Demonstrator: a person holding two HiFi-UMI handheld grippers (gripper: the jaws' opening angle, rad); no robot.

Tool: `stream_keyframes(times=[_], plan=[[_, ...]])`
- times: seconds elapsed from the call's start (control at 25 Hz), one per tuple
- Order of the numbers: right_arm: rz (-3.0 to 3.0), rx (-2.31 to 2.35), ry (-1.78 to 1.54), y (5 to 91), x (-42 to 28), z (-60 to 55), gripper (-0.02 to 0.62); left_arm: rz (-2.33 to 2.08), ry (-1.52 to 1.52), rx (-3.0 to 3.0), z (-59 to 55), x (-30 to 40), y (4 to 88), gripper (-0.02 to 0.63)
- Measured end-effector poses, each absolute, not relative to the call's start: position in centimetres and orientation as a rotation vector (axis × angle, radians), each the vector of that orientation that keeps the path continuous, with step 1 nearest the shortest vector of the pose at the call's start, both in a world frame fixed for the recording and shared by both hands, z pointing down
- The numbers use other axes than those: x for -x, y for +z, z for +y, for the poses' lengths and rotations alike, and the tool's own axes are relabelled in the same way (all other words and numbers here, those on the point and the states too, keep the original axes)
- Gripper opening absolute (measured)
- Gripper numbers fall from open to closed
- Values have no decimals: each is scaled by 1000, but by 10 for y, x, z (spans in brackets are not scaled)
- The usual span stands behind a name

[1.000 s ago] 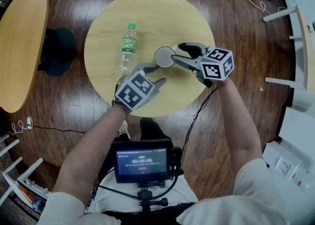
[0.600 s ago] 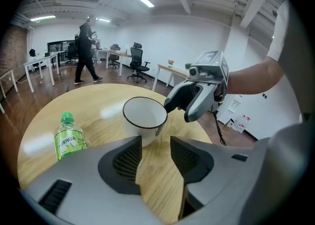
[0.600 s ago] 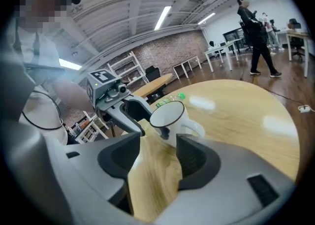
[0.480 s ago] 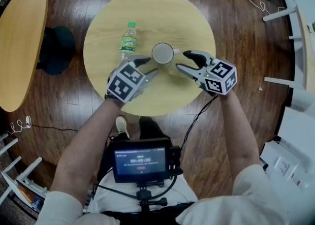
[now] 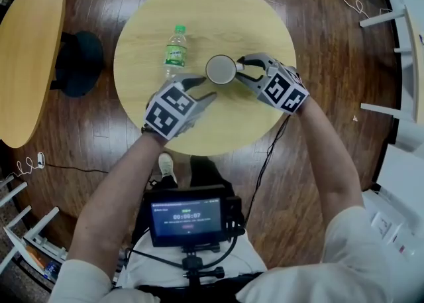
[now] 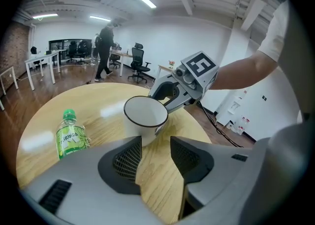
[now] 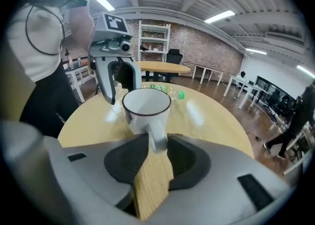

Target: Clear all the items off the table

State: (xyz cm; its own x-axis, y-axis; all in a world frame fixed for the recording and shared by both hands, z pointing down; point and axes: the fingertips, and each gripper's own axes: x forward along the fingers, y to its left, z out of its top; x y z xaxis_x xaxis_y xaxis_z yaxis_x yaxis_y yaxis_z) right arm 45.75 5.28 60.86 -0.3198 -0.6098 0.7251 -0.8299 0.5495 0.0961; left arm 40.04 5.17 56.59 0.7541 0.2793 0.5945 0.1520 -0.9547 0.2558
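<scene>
Right gripper view | fingers (image 7: 127,159) just closed on mug (image 7: 145,107) handle | left fingers (image 6: 127,158) apart

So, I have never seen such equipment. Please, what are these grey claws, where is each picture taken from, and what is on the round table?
A person holds a two-jaw gripper in each hand. One camera sits on the person's head and looks down; one rides on each gripper, looking along its jaws. On the round table are a white mug and a green bottle. The right gripper has just been closing its jaws; they now pinch the mug's handle. The left gripper is open and empty, near the mug.
</scene>
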Motion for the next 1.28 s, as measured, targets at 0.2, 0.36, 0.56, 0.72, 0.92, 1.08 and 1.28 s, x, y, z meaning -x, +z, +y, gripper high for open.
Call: stream_keyframes(times=[0.2, 0.36, 0.56, 0.72, 0.92, 1.08, 1.28], plan=[[-2051, -1106, 349, 609, -450, 59, 78, 342, 972, -2762, 48, -401, 566, 181], [-2074, -1082, 349, 611, -442, 65, 80, 347, 969, -2770, 44, -401, 566, 183], [-2088, -1101, 358, 609, -437, 67, 74, 347, 970, -2773, 42, -402, 566, 183], [-2101, -1215, 414, 603, -435, 70, 71, 353, 977, -2766, 45, -402, 567, 183], [-2075, -1400, 475, 600, -431, 77, 69, 359, 973, -2760, 46, -399, 568, 183], [-2050, -1499, 501, 596, -429, 82, 69, 369, 971, -2765, 47, -398, 568, 183], [-2012, -1581, 516, 591, -434, 92, 67, 381, 959, -2770, 49, -402, 566, 183]])
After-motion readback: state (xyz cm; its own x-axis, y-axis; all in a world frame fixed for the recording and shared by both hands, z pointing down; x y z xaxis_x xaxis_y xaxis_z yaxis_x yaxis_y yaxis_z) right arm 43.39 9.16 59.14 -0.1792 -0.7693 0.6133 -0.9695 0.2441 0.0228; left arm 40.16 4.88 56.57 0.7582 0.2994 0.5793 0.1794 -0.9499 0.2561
